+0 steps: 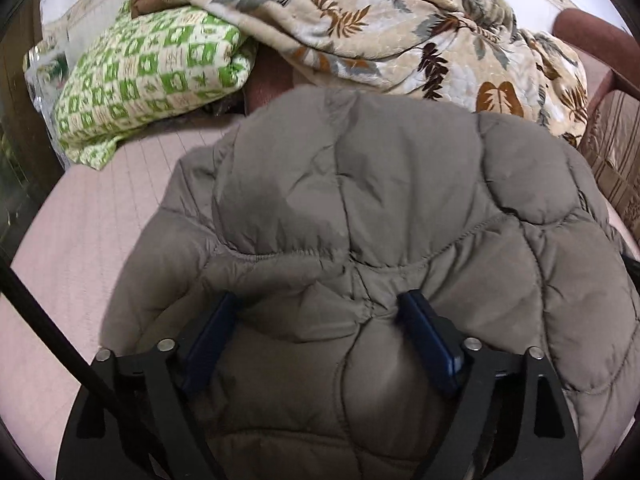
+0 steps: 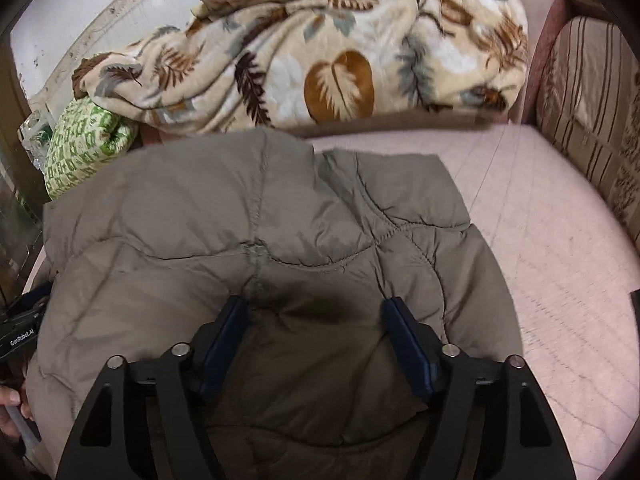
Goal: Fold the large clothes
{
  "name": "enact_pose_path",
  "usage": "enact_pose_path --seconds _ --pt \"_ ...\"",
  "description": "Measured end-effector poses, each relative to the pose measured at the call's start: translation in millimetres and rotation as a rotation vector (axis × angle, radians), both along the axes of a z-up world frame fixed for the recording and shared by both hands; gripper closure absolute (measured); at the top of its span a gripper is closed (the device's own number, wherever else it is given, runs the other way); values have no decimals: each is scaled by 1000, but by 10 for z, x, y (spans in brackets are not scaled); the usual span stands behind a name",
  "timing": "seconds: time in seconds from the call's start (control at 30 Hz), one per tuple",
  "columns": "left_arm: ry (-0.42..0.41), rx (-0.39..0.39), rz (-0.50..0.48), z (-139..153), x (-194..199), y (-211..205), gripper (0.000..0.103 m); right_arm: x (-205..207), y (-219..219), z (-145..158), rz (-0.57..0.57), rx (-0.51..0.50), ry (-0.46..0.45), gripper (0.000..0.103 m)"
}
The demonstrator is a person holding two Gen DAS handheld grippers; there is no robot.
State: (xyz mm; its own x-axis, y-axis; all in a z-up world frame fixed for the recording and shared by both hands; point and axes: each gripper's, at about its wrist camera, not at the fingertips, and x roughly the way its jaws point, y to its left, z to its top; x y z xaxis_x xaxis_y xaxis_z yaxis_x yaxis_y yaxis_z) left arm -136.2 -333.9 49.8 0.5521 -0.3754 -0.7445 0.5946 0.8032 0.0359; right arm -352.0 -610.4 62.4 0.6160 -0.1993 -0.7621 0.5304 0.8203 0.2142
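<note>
A grey-brown quilted puffer jacket [image 1: 360, 200] lies folded on a pink bed cover [image 1: 100, 220]. My left gripper [image 1: 319, 300] is down on the jacket's near part. Its blue pads [image 1: 428, 340] stand wide apart, with puffy fabric bulging between them but not pinched. In the right wrist view the same jacket [image 2: 260, 220] fills the middle. My right gripper [image 2: 315, 303] is open just over its near edge, fabric lying loose between the fingers. The left gripper's body [image 2: 24, 328] shows at that view's left edge, with a person's hand [image 2: 12, 400] below it.
A crumpled leaf-print blanket [image 1: 380, 32] lies behind the jacket, with a green checked quilt [image 1: 148, 76] to its left. A striped cushion [image 2: 592, 100] stands along the right side. Bare pink cover [image 2: 540, 240] shows to the right of the jacket. A black cord [image 1: 48, 320] crosses the lower left.
</note>
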Motion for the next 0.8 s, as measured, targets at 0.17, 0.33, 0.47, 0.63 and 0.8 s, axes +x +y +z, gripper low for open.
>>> enact_pose_path --seconds 0.17,0.33,0.47,0.63,0.8 --pt "-25 12 10 -126 50 -87 14 100 -72 -152 -11 16 19 23" --pt "15 46 31 -141 132 -117 12 159 -123 -164 -25 35 51 22" --pt "-5 18 69 92 -145 153 12 -143 83 167 -59 32 -13 23" --pt "-128 -64 89 334 -797 786 12 -791 842 586 -10 -45 -145 23" --pt "-197 -92 144 358 -1202 1181 13 -1111 1354 663 6 -60 -202 23"
